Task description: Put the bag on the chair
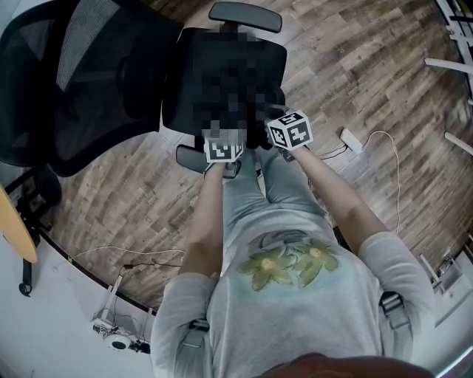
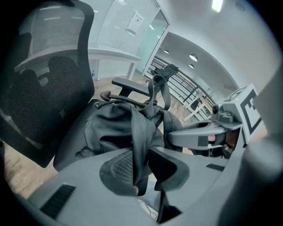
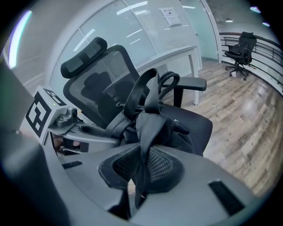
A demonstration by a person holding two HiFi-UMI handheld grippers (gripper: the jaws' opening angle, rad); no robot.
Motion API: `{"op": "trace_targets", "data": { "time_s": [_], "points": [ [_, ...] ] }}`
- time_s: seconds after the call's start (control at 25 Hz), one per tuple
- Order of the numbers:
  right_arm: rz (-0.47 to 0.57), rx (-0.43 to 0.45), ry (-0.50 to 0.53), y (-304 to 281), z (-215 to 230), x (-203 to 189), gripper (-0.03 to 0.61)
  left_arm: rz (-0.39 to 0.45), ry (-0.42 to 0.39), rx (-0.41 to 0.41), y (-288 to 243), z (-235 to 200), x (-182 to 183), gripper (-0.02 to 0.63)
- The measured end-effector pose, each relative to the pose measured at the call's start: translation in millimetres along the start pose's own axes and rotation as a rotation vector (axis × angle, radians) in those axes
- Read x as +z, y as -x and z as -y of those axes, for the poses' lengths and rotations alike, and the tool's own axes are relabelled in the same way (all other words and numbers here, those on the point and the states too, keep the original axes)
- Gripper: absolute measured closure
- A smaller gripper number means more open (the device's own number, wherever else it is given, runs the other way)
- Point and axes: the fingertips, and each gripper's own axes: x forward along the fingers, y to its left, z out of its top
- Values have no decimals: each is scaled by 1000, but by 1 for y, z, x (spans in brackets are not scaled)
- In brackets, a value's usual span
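A black bag (image 2: pixel 115 128) sits on the seat (image 3: pixel 201 126) of a black mesh office chair (image 1: pixel 81 81); a mosaic patch hides most of it in the head view. My left gripper (image 2: pixel 141 176) is shut on one dark strap (image 2: pixel 139 137) of the bag. My right gripper (image 3: pixel 141 176) is shut on another strap (image 3: pixel 148 128). Both grippers hover side by side at the seat's front edge, the left gripper (image 1: pixel 222 144) beside the right gripper (image 1: pixel 284 125). The bag's top loop (image 3: pixel 166 81) stands up between them.
The chair's armrests (image 1: pixel 244 15) flank the seat and its tall backrest (image 3: pixel 101 79) rises behind. A power strip (image 1: pixel 351 140) with a white cable lies on the wooden floor at the right. White desk legs (image 1: pixel 454 66) stand far right. Another office chair (image 3: pixel 241 48) is distant.
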Motion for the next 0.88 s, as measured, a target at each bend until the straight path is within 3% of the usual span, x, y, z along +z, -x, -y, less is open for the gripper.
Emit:
{"op": "trace_targets", "data": {
  "time_s": [0.36, 0.48, 0.6, 0.88],
  "points": [
    [-29, -8, 13, -11, 8, -9, 529, 19, -94, 101, -11, -14, -2, 518],
    [-53, 5, 16, -12, 6, -12, 471, 19, -76, 79, -11, -12, 0, 481],
    [-73, 23, 23, -11, 2, -13, 437, 39, -49, 38, -8, -7, 7, 389],
    [-58, -14, 38, 2, -3, -9, 385, 72, -94, 46, 2, -3, 27, 346]
  ]
}}
